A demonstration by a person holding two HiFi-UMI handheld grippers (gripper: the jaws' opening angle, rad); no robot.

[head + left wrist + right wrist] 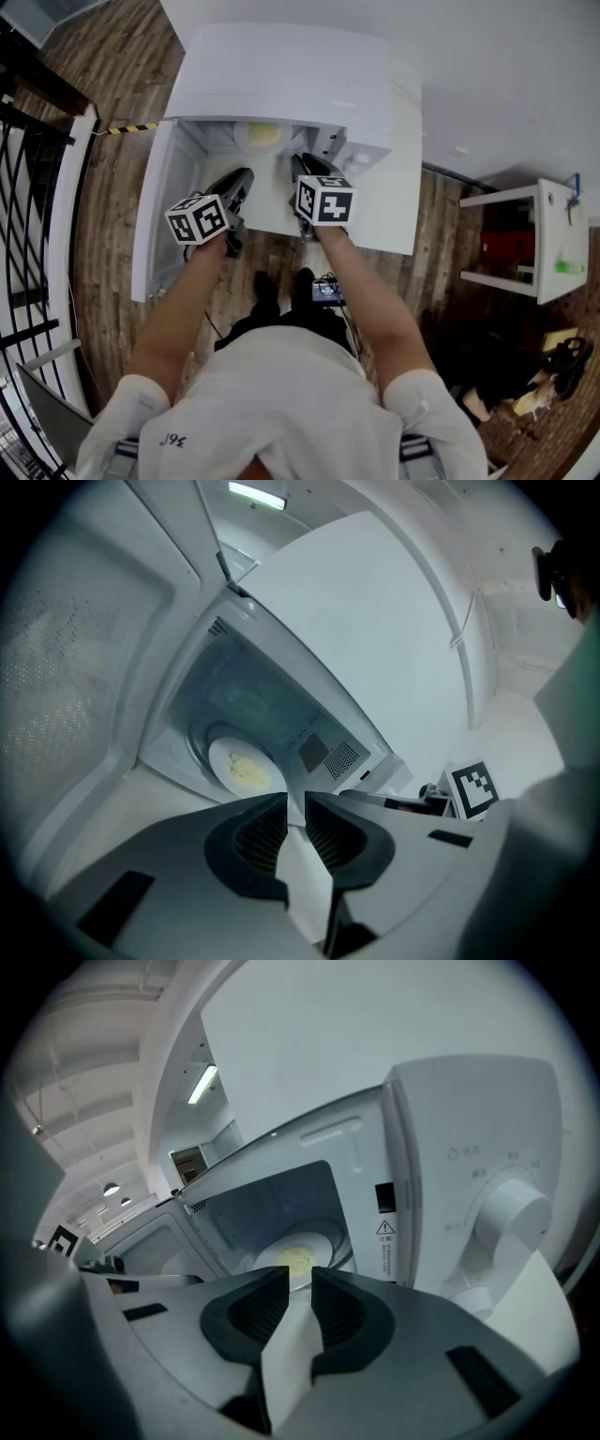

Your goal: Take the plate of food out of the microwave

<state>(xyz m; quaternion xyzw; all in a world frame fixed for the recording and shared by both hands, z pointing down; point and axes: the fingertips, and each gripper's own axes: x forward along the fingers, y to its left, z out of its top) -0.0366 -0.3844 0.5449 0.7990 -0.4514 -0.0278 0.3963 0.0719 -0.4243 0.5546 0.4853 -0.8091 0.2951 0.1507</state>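
**Q:** How do the 2 grippers stand?

**A:** Left gripper (295, 801): its 2 jaws are slightly parted, with a narrow gap between the ribbed pads and nothing in it. Right gripper (300, 1277): the same posture, with a narrow empty slot between the pads. Each carries a marker cube (199, 218) at its rear, and a bare forearm (178, 309) runs back from each toward the person.

**Q:** Where do they sit relative to the task's object?

**A:** Both point side by side into the open front of the microwave (281, 75), left gripper on the left, tips angled slightly downward. The plate (246, 769) lies beyond the tips, inside the cavity on the round turntable (199, 747), and neither gripper touches it. A pale yellow portion of food (297, 1260) rests at the plate's centre. In each gripper view the plate appears just above the gap between the jaws.

**Q:** And the surroundings?

**A:** The door (150, 225) is swung fully open to the left; its perforated window faces the left gripper's camera. A control dial (511, 1213) sits on the panel right of the cavity. The microwave stands on a white worktop (384, 216), with wooden floor (112, 84) around it.
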